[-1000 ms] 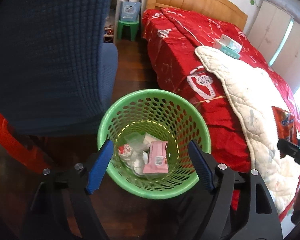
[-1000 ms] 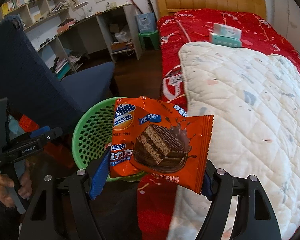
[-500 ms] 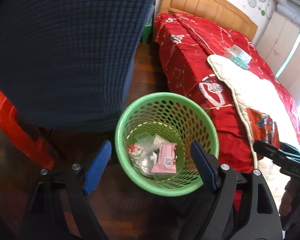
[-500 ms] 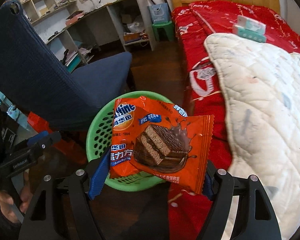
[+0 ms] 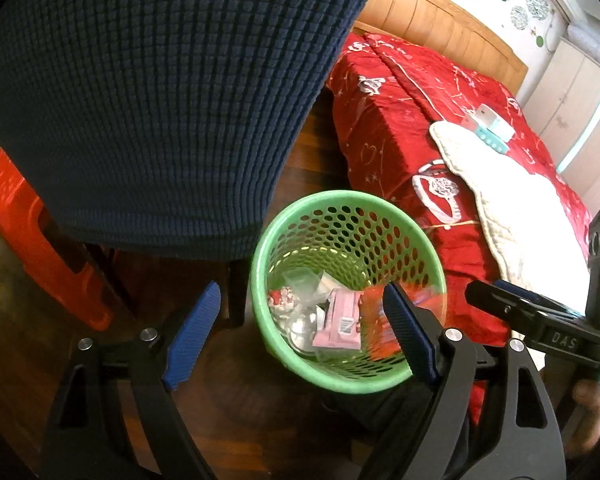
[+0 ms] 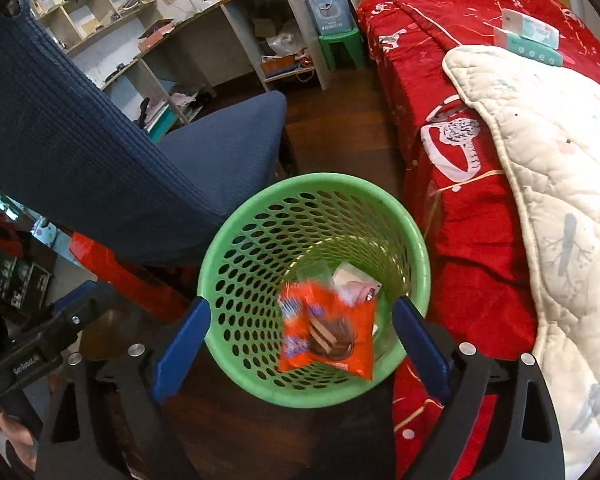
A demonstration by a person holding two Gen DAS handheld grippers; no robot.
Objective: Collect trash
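Orange snack wrapper [image 6: 327,332] appears blurred inside the mouth of the green basket [image 6: 236,240], free of both blue pads, at the 6 o'clock side of the basket opening in the right wrist view. In the left wrist view the same wrapper [image 5: 374,326] shows as an orange smear at the 4 o'clock side of the basket [image 5: 300,208], partly hidden behind a pad of the left tongs.

Right tongs [image 6: 300,338]: spread wide, holding nothing, one pad on each side of the basket rim. Left tongs [image 5: 300,332]: also spread wide and holding nothing, aimed at the basket from the opposite side.

Basket contents: a pink packet [image 5: 338,322] lies on the bottom just beside the orange wrapper, along with clear plastic scraps [image 5: 300,280] and a small red-and-white item [image 5: 280,298].

Surroundings: the basket stands on a dark wood floor [image 6: 332,120]. A blue chair [image 6: 100,152] stands at 10 o'clock from it. A bed with a red cover [image 6: 452,208] lies at 2 o'clock, close beside the basket. A white quilt [image 6: 560,180] lies on the bed. Two tissue packs [image 6: 530,36] rest stacked at the far edge of the quilt. A desk [image 6: 244,0] stands against the far wall at 12 o'clock.
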